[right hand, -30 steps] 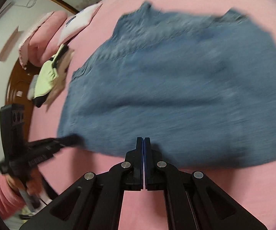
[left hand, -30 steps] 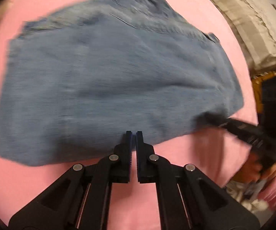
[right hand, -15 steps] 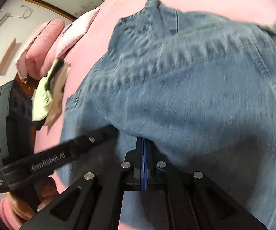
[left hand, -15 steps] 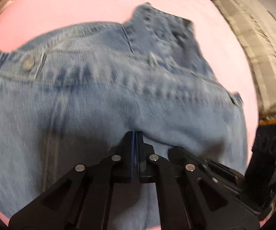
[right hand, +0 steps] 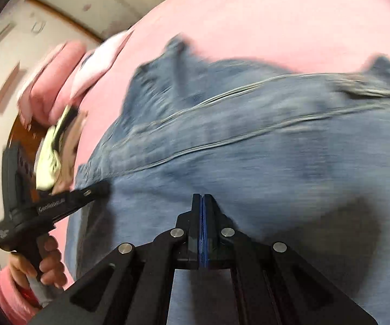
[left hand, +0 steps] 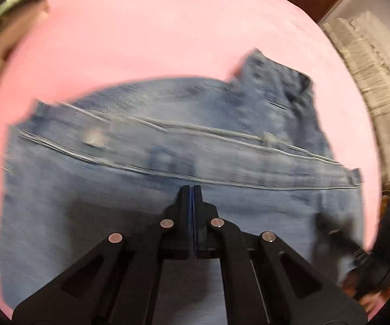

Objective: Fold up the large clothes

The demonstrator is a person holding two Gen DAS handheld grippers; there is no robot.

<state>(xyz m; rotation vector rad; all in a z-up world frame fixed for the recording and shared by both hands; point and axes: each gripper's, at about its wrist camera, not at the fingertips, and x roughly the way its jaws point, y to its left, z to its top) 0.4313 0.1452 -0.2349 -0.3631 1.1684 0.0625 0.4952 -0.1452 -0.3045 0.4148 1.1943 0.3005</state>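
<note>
Jeans lie on pink sheet; both hand-held grippers' jaws pressed together, empty.

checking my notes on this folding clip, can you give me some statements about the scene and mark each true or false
1. The jeans lie on a pink sheet. True.
2. The left gripper is wide open. False: its jaws are shut.
3. The right gripper is shut. True.
4. The sheet is green. False: it is pink.
5. The jeans are black. False: they are faded blue denim.
</note>
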